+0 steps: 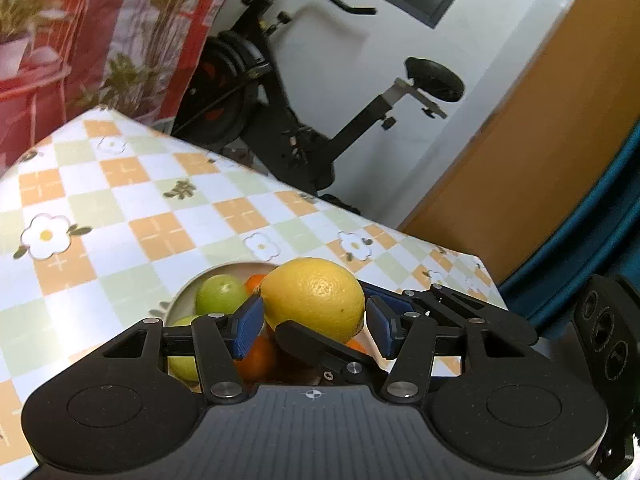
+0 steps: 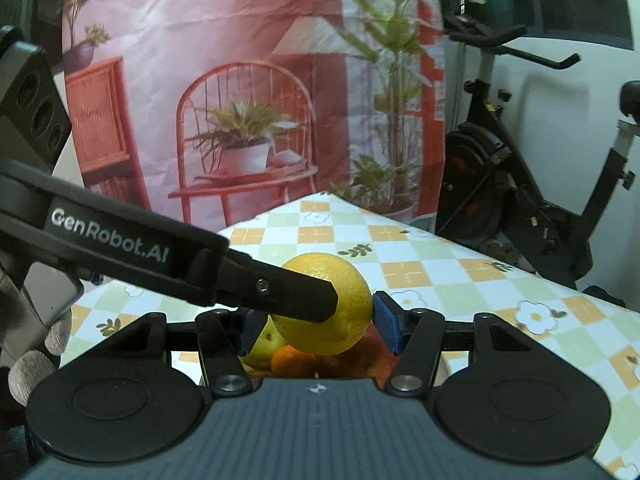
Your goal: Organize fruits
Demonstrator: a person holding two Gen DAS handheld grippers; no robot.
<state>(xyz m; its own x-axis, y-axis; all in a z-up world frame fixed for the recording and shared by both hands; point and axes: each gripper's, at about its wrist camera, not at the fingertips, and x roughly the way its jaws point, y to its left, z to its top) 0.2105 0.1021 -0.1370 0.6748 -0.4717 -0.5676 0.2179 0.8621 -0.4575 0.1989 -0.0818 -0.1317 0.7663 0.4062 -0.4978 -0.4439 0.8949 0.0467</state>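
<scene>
My left gripper [image 1: 314, 320] clamps its blue pads on a yellow lemon [image 1: 314, 298], one pad at each end, so the fruit's long axis runs straight across the jaws. My right gripper [image 2: 316, 330] closes on the same lemon [image 2: 348, 312] from the other side, pads pressed to its flanks, with a black finger of the left tool crossing in front. Both hands share it equally. It hangs just above a pale bowl [image 1: 188, 286] holding a green fruit [image 1: 220, 294] and small oranges [image 1: 256, 354], on the checked tablecloth [image 1: 120, 208].
</scene>
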